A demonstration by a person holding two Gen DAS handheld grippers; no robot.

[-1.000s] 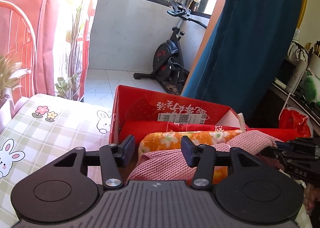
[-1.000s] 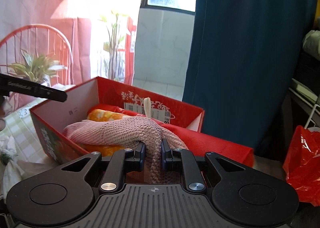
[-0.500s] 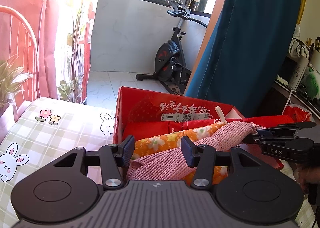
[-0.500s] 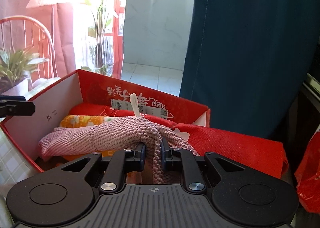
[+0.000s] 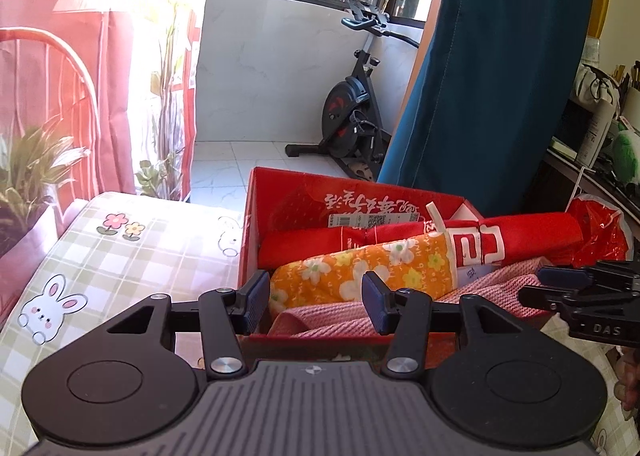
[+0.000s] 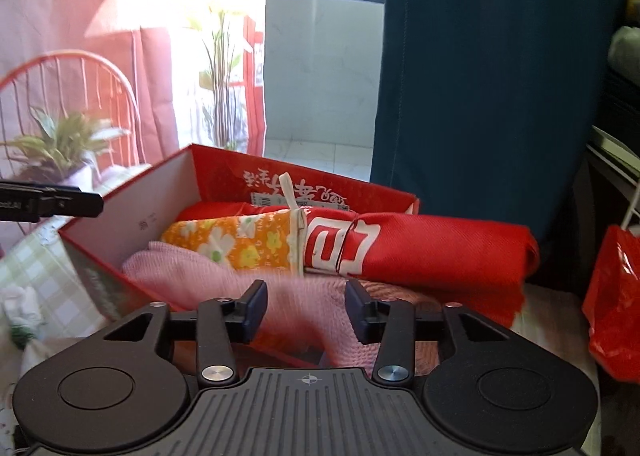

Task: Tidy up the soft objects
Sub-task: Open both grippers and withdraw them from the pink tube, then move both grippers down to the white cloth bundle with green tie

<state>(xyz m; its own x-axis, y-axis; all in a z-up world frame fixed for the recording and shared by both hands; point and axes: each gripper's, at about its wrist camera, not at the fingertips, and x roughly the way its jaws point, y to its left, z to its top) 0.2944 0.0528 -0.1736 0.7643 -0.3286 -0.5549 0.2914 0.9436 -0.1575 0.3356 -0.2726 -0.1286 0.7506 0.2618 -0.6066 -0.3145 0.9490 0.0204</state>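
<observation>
An open red box (image 5: 256,224) holds a red cloth roll (image 5: 520,232), an orange floral roll (image 5: 360,272) and a pink knitted cloth (image 5: 328,316) at its near side. My left gripper (image 5: 316,296) hovers open at the box's near edge, with nothing pressed between its fingers. My right gripper (image 6: 306,308) is opening its jaws; the blurred pink cloth (image 6: 180,276) lies slack under and between them, free of the pads. Behind it are the orange roll (image 6: 240,240), the red roll (image 6: 440,248) and the box wall (image 6: 132,216). The right gripper (image 5: 560,288) reaches in from the right.
The box stands on a checked tablecloth with rabbits (image 5: 120,248). A potted plant (image 5: 28,176) and a red wire chair are at the left. An exercise bike (image 5: 352,116) and a teal curtain (image 5: 500,76) stand behind. A red plastic bag (image 6: 616,296) is at the right.
My right gripper was shut on the pink cloth and has let it go. The cloth has dropped from over the orange roll to the box's near side. My left gripper drew back a little.
</observation>
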